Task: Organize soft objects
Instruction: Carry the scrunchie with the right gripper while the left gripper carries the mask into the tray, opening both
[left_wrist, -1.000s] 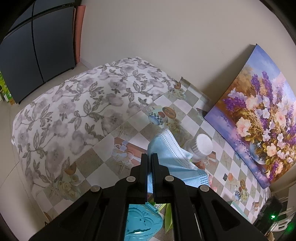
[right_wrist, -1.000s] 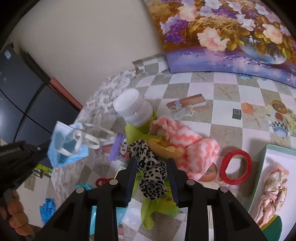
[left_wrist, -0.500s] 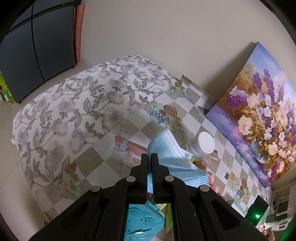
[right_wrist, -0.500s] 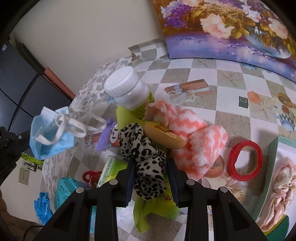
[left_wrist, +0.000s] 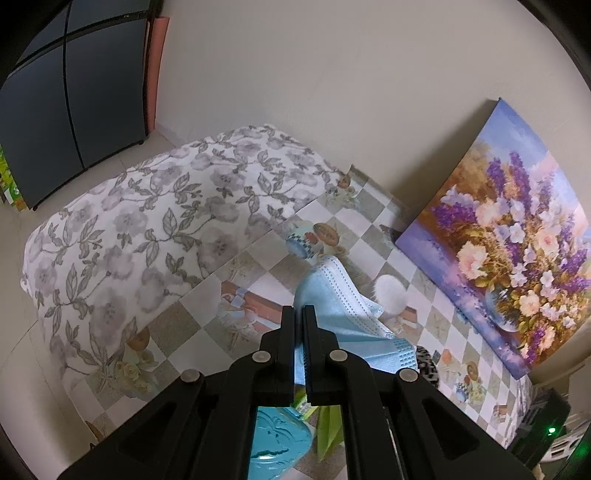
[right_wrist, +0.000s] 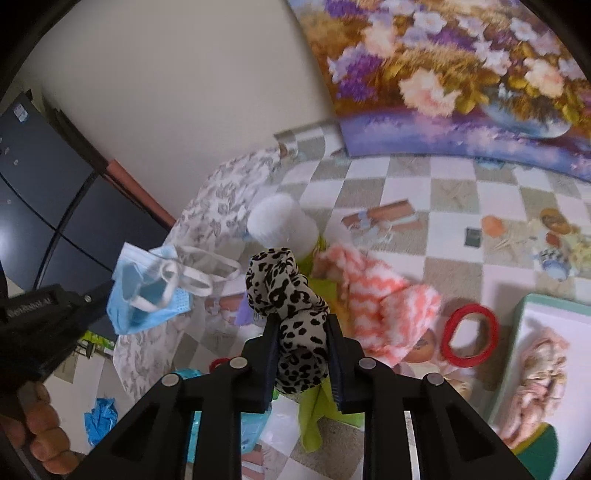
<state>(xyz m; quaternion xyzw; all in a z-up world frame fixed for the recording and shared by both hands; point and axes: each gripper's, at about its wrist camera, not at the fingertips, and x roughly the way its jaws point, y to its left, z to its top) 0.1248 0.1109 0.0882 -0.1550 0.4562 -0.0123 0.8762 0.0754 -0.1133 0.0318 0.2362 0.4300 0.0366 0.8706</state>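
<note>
My left gripper (left_wrist: 299, 314) is shut on a light blue face mask (left_wrist: 340, 306) and holds it in the air above the table; the mask with its white ear loops also shows in the right wrist view (right_wrist: 147, 291). My right gripper (right_wrist: 301, 325) is shut on a leopard-print scrunchie (right_wrist: 284, 291), lifted above the pile. Under it lie an orange-and-white fuzzy cloth (right_wrist: 380, 299) and a lime green cloth (right_wrist: 314, 417). A pink scrunchie (right_wrist: 539, 373) lies in a white tray (right_wrist: 517, 350) at the right.
A white-capped bottle (right_wrist: 280, 225) stands by the pile. A red ring (right_wrist: 471, 336) lies beside the tray. A flower painting (right_wrist: 461, 74) leans on the wall. A teal box (left_wrist: 277, 443) sits near the table's front. A floral cloth (left_wrist: 147, 229) covers the left part.
My right gripper has risen with the leopard scrunchie, lifting it off the pile. My left gripper, holding the mask, has stayed about where it was.
</note>
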